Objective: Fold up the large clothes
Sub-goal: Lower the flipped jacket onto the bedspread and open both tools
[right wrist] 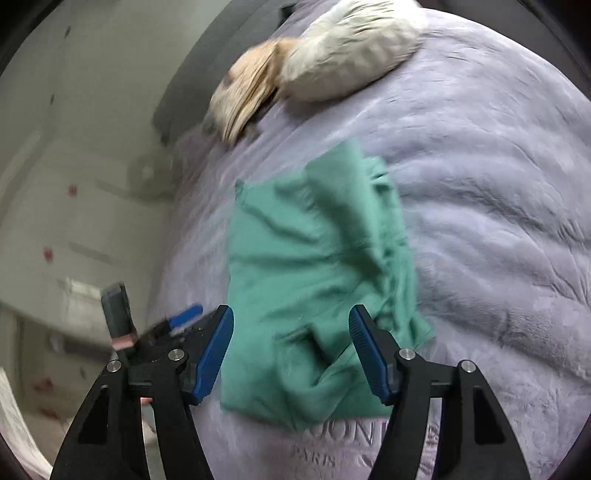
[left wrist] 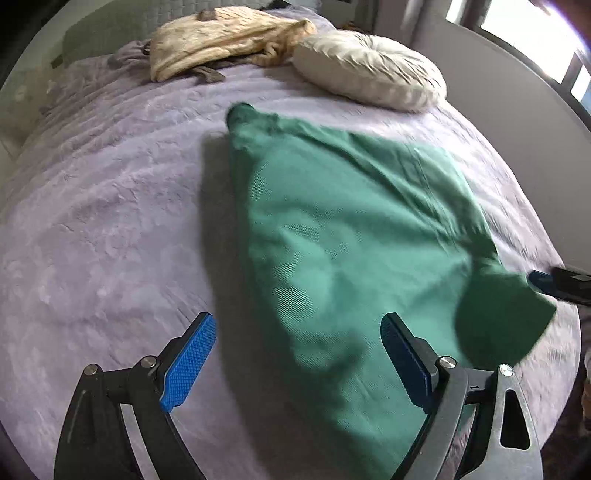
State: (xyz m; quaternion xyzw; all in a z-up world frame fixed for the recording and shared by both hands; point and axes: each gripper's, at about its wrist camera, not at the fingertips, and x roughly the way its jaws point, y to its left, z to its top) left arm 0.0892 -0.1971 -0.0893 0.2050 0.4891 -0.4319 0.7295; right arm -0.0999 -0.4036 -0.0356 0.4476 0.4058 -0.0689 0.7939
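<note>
On the lilac bedspread [left wrist: 110, 206], near the round cushion [left wrist: 369, 70]: green garment [left wrist: 332, 240], soft, light, limp, likely to sag. Left gripper [left wrist: 299, 358] wide open, empty; right gripper [right wrist: 291, 354] parted, clear of cloth. Best pinched at near corners.

Lilac bedspread [left wrist: 110, 206] (plush), round cushion [left wrist: 369, 70], bright window [left wrist: 517, 33] beyond

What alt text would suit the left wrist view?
A green garment lies crumpled on a lilac bedspread, under the open, empty left gripper. A round cream cushion and tan cloth sit beyond; the right gripper enters at right.
</note>
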